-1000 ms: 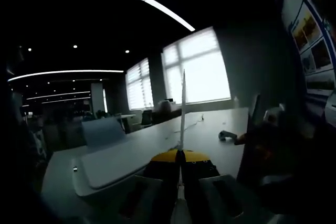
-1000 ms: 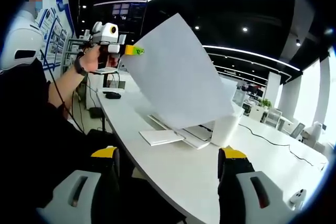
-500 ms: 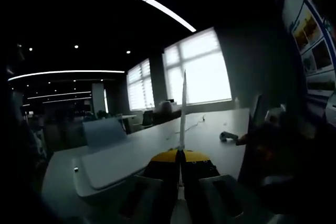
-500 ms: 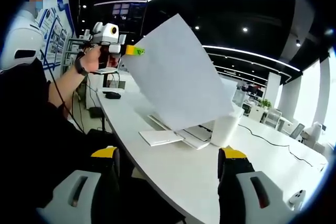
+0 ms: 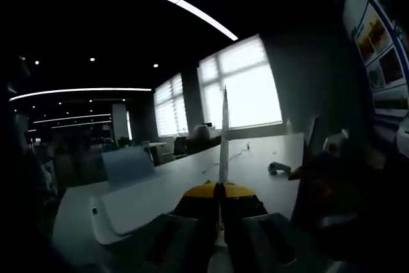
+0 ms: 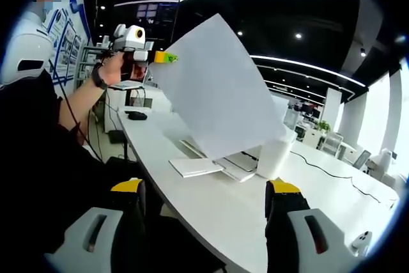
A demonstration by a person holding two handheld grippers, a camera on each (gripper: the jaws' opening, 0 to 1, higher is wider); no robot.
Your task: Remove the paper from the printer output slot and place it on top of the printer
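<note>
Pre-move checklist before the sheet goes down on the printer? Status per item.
1. Left gripper shut on the white paper sheet: ok, seen edge-on between closed jaws in the left gripper view.
2. Sheet out of the output slot: ok, held in the air above the white desk.
3. Sheet flat, uncrumpled: ok.
4. Right gripper free: ok, jaws apart, holding nothing.
5. Flat white printer top unobstructed: cannot tell, view too dark.

paper (image 6: 217,87) above printer (image 6: 223,161) | printer on table (image 6: 255,215) (near edge)
</note>
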